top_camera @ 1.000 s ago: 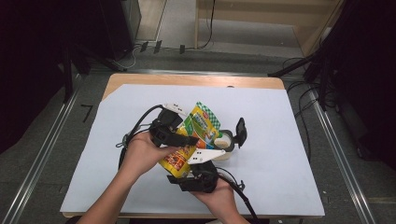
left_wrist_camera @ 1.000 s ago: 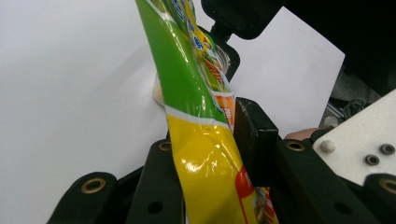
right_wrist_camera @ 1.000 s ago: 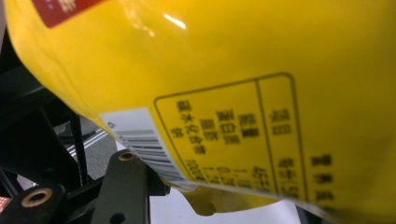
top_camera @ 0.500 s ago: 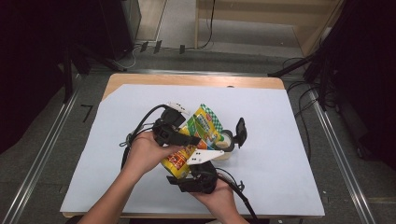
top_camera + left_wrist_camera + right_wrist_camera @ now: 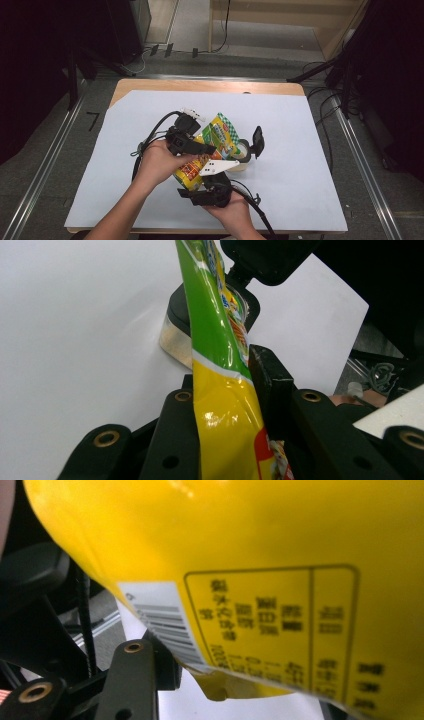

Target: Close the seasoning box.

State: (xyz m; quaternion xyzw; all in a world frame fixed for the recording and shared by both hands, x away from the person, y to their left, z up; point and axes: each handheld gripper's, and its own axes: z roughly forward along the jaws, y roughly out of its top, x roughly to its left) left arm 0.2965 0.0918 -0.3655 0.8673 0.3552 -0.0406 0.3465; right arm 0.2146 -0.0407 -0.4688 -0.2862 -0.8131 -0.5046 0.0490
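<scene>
Snack bag (image 5: 212,147) sat at frame centre, over a tape roll (image 5: 243,152). Left gripper (image 5: 225,390) pinched the bag edge-on; right gripper (image 5: 212,192) grip unclear. Risk: slick foil could slip from the jaws or tear.

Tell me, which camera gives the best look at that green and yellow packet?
The high view: the packet appears nearly whole there, tilted above the white sheet, between both grippers. The left gripper view shows it edge-on, pinched between that gripper's jaws. The right gripper view shows a blurred close-up of its yellow back, with barcode and print.
</scene>
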